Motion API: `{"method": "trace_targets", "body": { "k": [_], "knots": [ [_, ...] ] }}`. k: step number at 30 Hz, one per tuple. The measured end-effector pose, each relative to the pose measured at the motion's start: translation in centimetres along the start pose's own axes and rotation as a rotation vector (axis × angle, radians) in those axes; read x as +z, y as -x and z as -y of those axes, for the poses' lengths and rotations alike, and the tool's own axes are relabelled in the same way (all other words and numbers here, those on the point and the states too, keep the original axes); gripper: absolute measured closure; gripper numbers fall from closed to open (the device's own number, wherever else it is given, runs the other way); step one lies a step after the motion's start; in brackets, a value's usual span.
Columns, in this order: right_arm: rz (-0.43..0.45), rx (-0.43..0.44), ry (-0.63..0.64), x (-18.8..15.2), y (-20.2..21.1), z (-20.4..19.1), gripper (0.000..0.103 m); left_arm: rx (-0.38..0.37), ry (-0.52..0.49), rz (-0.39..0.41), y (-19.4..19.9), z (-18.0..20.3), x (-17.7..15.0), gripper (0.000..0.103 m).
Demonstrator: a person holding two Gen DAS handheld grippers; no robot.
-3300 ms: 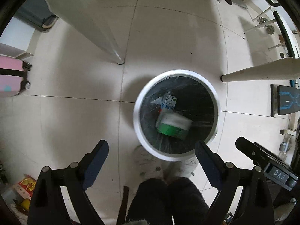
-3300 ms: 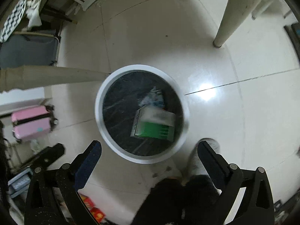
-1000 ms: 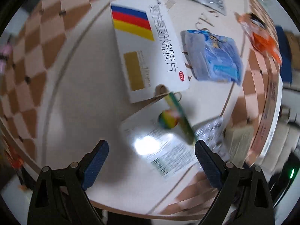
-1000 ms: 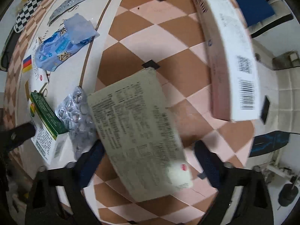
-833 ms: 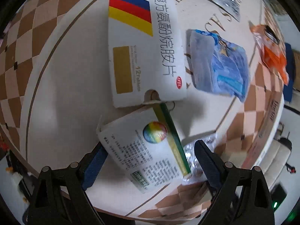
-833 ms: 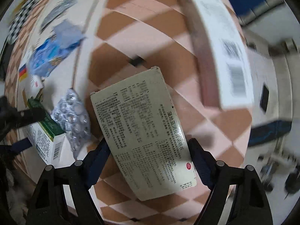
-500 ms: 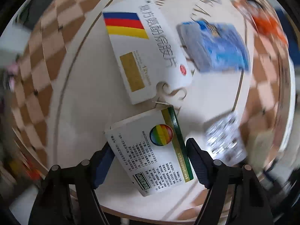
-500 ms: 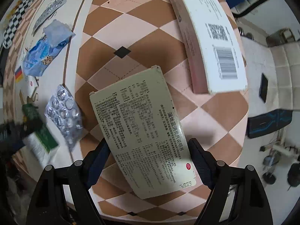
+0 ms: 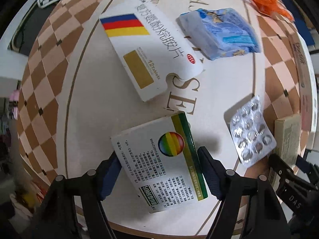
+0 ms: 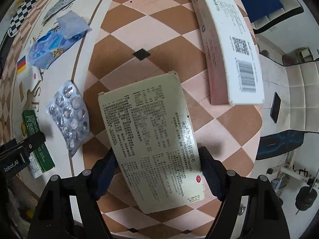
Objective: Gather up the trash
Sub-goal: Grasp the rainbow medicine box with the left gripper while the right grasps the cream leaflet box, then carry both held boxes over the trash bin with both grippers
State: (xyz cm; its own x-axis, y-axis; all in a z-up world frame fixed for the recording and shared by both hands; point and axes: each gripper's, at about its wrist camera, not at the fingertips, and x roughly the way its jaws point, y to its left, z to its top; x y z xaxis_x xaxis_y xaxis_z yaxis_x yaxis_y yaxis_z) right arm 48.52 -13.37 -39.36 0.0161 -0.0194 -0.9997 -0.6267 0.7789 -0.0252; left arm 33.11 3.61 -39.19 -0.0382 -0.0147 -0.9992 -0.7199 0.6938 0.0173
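while both lie on the table, left gripper clamping rainbow box, right gripper clamping beige box

Glossy cardboard medicine box, matt paper carton, shiny foil blister pack

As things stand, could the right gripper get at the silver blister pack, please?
Probably not yet: the right gripper is shut on the pale leaflet box. The blister pack lies uncovered just to its left.
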Motion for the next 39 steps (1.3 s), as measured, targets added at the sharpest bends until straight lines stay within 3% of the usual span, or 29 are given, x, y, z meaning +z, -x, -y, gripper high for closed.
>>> {"method": "trace_targets", "body": {
  "k": [5, 11, 17, 22, 26, 30, 33, 39],
  "knots": [
    [0.059, 0.018, -0.037, -2.8, 2.0, -0.8, 0.023, 0.023, -0.069, 0.092, 2.8, 0.3, -1.4, 0.031],
    [0.180, 0.039, -0.064, -7.1, 6.6, -2.1, 0.023, 0.025, -0.152, 0.238, 8.0, -1.2, -5.7, 0.031],
    [0.283, 0.087, -0.126, -14.3, 11.3, -5.4, 0.023, -0.011, -0.228, 0.370, 12.7, -6.0, -10.1, 0.031],
    [0.325, 0.110, -0.176, -21.3, 13.6, -9.5, 0.023, -0.052, -0.293, 0.418, 14.7, -9.9, -15.6, 0.031],
    [0.312, 0.141, -0.215, -27.4, 13.3, -12.5, 0.023, -0.080, -0.324, 0.387, 14.1, -12.4, -20.0, 0.031],
    [0.253, 0.168, -0.228, -32.0, 10.6, -15.2, 0.023, -0.094, -0.330, 0.288, 10.1, -14.5, -23.4, 0.031],
    [0.168, 0.195, -0.265, -34.7, 6.0, -16.2, 0.023, -0.085, -0.329, 0.213, 5.9, -15.4, -24.9, 0.031],
    [-0.001, 0.229, -0.336, -38.0, -6.0, -17.0, 0.023, -0.084, -0.303, 0.046, -7.0, -16.1, -25.9, 0.031]
  ]
}}
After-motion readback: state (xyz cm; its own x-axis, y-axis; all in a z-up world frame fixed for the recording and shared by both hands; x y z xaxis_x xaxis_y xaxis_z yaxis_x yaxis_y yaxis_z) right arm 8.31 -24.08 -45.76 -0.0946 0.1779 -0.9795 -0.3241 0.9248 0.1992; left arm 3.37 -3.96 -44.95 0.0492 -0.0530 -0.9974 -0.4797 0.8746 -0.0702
